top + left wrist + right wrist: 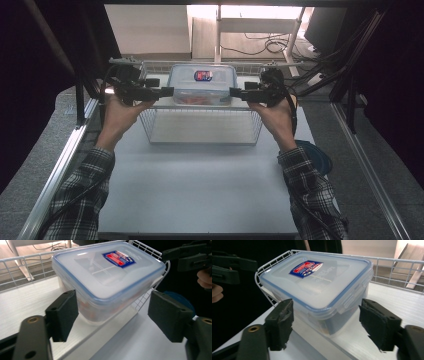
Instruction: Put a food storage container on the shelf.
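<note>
While the lidded container (202,83) sits crosswise in the wire basket (200,131), left gripper (167,92) and right gripper (234,92) flank its short ends, jaws wide open, empty.

I see a blue round object (320,156) lying at the table's (200,185) right edge. Beyond the far edge, black cables (270,46) trail over a pale floor beside a white frame (255,25), with a dark monitor (325,27) to its right.
</note>
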The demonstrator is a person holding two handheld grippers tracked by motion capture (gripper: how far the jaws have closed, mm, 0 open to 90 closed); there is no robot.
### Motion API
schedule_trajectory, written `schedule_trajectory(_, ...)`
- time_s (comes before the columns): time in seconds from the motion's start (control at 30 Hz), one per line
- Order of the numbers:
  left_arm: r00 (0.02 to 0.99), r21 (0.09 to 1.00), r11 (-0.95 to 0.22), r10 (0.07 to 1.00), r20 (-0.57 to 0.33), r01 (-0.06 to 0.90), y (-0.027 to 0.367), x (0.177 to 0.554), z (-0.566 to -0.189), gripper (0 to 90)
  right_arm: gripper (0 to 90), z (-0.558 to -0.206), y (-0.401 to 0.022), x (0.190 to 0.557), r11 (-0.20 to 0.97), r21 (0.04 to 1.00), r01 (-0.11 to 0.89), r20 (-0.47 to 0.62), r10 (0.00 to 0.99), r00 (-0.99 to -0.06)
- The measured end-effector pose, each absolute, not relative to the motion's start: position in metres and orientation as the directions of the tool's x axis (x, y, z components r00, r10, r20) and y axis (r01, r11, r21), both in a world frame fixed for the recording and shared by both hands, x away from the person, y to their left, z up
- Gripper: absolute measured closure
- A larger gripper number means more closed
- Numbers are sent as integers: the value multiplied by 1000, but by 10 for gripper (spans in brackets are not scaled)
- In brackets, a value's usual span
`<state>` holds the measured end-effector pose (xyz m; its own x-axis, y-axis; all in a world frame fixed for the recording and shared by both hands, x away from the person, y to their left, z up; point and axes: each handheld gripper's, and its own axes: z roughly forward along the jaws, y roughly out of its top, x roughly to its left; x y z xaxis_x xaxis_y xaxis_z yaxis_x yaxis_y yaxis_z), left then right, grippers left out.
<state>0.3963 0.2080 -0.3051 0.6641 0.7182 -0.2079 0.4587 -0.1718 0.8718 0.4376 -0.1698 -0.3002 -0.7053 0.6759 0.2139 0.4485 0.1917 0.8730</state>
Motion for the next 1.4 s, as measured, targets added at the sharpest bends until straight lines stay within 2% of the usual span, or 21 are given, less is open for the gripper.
schedule_trajectory(0.27, 677, 865, -257, 726, -122, 431, 203, 367, -324, 128, 143, -311, -170, 414, 264, 878, 400, 140, 658, -740)
schedule_trajectory(0.63, 710, 858, -270, 689, -145, 437, 203, 322, -350, 136, 107, -330, -173, 373, 331, 877, 348, 78, 617, -783)
schedule_trajectory(1.0, 735, 864, -298, 669, -114, 405, 193, 278, -369, 128, 83, -351, -182, 331, 353, 881, 315, 54, 587, -808)
schedule_trajectory(1.4, 712, 849, -302, 693, -117, 434, 188, 252, -428, 106, 60, -385, -200, 294, 367, 876, 313, 34, 600, -799)
